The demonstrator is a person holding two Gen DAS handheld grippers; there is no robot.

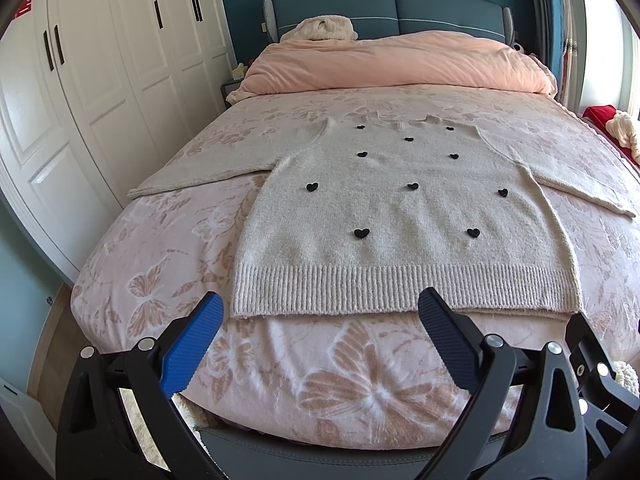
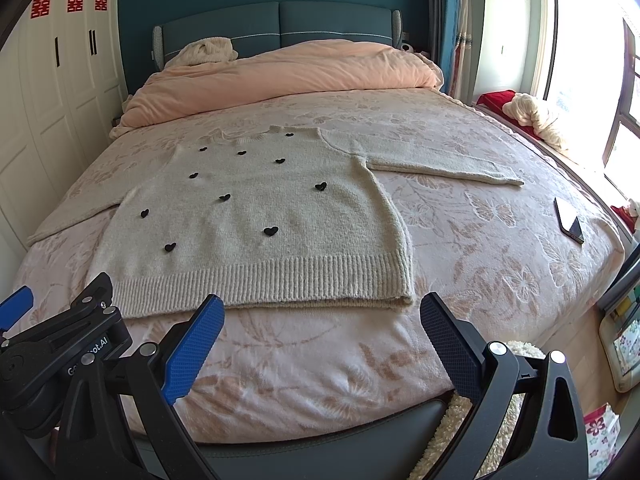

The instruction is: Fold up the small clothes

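Note:
A cream knitted sweater [image 1: 400,216] with small black hearts lies flat on the bed, front up, both sleeves spread out to the sides and the ribbed hem toward me. It also shows in the right wrist view [image 2: 256,220]. My left gripper [image 1: 320,312] is open and empty, hovering just short of the hem near its left half. My right gripper [image 2: 322,314] is open and empty, hovering just short of the hem near its right corner. The left gripper's body shows in the right wrist view [image 2: 60,344] at the lower left.
The bed has a pink floral cover [image 1: 320,380]. A pink duvet [image 1: 392,64] is bunched by the blue headboard. A phone [image 2: 569,220] lies on the bed at the right. White wardrobes [image 1: 80,100] stand left of the bed; a window seat with cloth [image 2: 528,116] lies at the right.

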